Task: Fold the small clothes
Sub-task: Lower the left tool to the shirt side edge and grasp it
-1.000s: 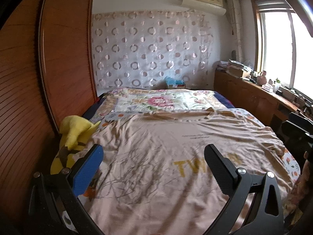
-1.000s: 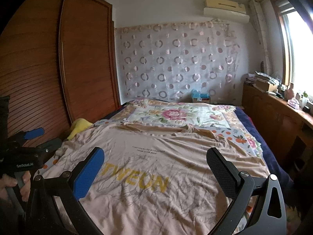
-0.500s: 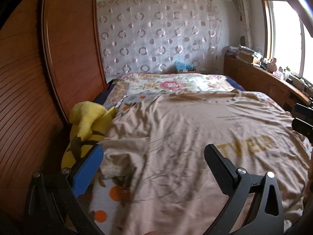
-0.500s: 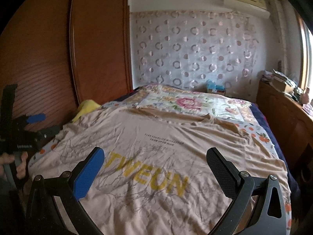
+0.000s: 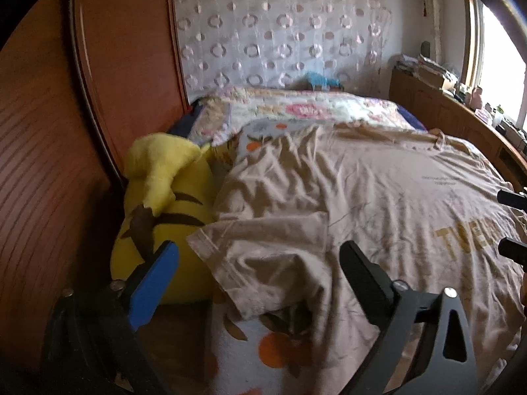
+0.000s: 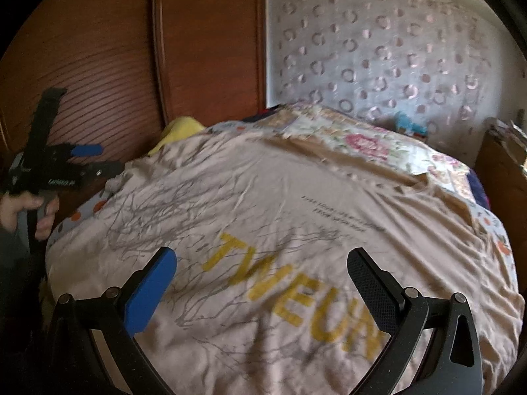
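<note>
A beige T-shirt [image 5: 395, 197] with yellow letters "TWEUN" lies spread face up on the bed; it also shows in the right wrist view [image 6: 296, 230]. Its left sleeve [image 5: 263, 253] lies crumpled just ahead of my left gripper [image 5: 260, 263], which is open and empty above it. My right gripper [image 6: 263, 270] is open and empty over the lower front of the shirt near the letters. The left gripper also shows at the far left of the right wrist view [image 6: 89, 161], held in a hand.
A yellow plush toy [image 5: 164, 204] lies at the bed's left edge against the wooden wardrobe [image 5: 82, 115]. A floral quilt [image 5: 313, 108] covers the head of the bed. A wooden cabinet [image 5: 461, 115] runs along the right wall under the window.
My left gripper has moved left and down toward the shirt's left sleeve and the plush toy. My right gripper has moved down closer to the shirt front and turned left.
</note>
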`<state>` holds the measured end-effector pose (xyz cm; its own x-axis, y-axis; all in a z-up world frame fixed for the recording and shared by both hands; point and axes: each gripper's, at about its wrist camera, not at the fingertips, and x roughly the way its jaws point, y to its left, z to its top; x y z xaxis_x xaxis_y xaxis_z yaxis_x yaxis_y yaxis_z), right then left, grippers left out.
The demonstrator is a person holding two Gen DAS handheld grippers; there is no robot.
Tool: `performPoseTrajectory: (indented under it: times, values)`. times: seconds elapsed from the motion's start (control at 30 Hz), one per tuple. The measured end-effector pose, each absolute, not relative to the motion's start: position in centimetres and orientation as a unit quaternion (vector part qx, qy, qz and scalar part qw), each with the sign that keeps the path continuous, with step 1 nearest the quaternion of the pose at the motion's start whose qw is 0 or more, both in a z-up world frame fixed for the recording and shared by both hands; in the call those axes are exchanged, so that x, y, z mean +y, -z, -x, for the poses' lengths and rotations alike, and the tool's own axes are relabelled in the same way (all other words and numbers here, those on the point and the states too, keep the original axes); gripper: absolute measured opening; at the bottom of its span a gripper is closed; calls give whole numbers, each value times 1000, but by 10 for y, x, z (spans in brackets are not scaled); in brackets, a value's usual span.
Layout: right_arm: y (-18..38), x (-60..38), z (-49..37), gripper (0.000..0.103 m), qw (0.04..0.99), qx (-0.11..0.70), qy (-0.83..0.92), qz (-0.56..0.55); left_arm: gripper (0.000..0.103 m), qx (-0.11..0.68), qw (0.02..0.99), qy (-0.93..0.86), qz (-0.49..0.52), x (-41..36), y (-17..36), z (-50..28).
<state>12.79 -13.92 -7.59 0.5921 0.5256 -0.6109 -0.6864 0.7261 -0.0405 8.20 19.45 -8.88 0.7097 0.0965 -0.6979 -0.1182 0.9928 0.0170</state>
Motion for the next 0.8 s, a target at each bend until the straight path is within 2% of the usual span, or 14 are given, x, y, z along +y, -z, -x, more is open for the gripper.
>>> performPoseTrajectory:
  times: [0.03,0.1,0.17,0.6,0.63,0.7,0.77,0.8]
  values:
    - [73,-141,-128,102,880,294,-346,137,89,385,921,-56,16,196,91,-83]
    - [69,-144,-128,102,878,293,-352,138,69,414,909,-43,31,206,102,-93]
    - [67,-142,-132,102,877,292,-355,140,60,428,901,-51,41,214,108,-99]
    - [75,-135,-137,101,864,306,-381,121,55,456,884,-38,98,246,118,-126]
    - [75,-133,-137,101,864,305,-381,123,52,455,884,-34,101,247,117,-128]
    - [75,-138,-135,101,866,303,-380,120,35,452,885,-18,108,247,117,-128]
    - [74,-139,-136,101,867,302,-379,113,24,449,888,-10,100,242,115,-127]
    - [74,-141,-136,101,868,302,-379,109,23,448,889,-12,92,239,114,-127]
